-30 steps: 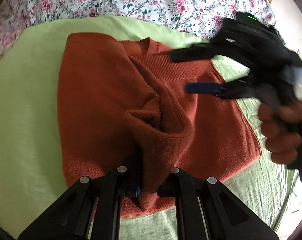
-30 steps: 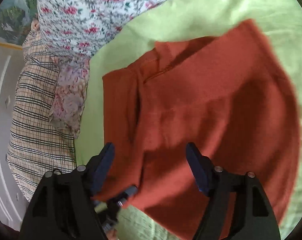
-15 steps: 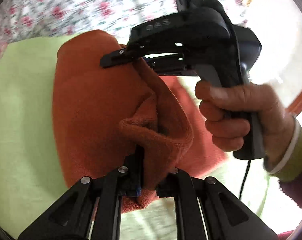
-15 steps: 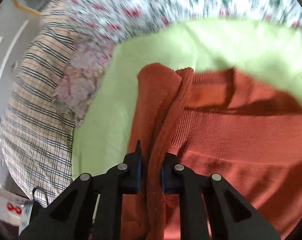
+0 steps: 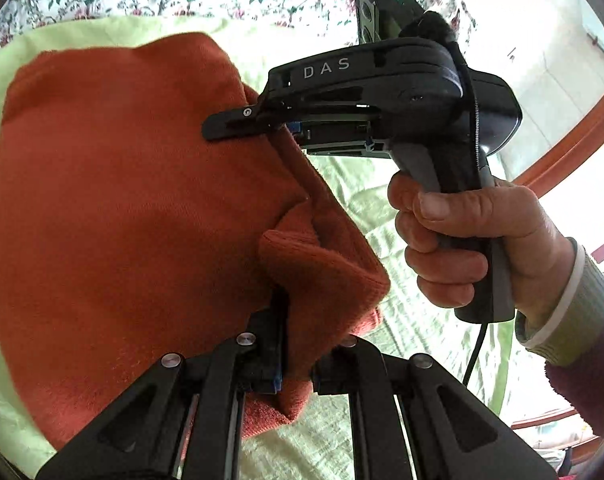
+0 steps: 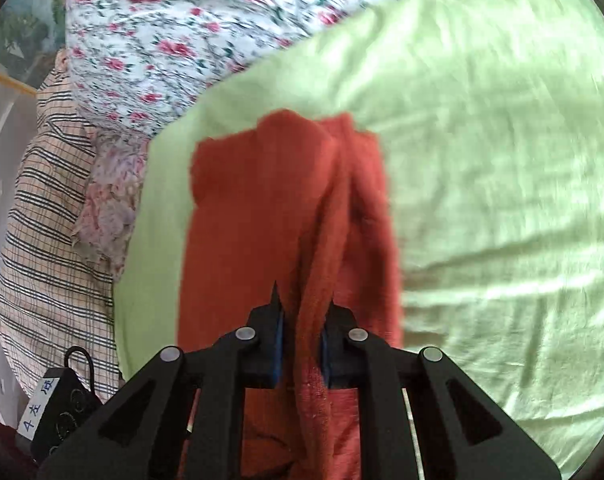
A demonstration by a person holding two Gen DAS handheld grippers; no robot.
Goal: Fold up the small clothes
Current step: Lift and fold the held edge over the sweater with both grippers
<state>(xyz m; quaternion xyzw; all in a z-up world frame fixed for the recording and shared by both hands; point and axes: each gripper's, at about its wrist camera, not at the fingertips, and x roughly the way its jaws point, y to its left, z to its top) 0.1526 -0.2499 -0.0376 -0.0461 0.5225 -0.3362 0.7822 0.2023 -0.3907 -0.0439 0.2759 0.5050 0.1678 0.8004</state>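
Knitwear is what both tools hold: the rust-orange sweater (image 5: 114, 208) is clamped at two points along one edge, and the coming fold looks to turn on that shared edge. Starting at the left, the left gripper (image 5: 296, 364) has its jaws pressed together on a bunched ribbed fold of the garment, which rises straight ahead of it and spreads away to its left. Further right in the same view, the right gripper (image 5: 238, 126), carried by the person's right hand (image 5: 473, 248), pinches the same edge higher up and further from the left camera, so the held edge runs roughly along the left tool's line of sight. Seen from the right wrist view, the right tool's jaws are squeezed onto a vertical ridge of the sweater, whose long axis extends directly forward over the green sheet (image 6: 481, 140). Floral bedding (image 6: 190, 28) lies beyond it. Neither tool seems nearer; I judge they should travel together.
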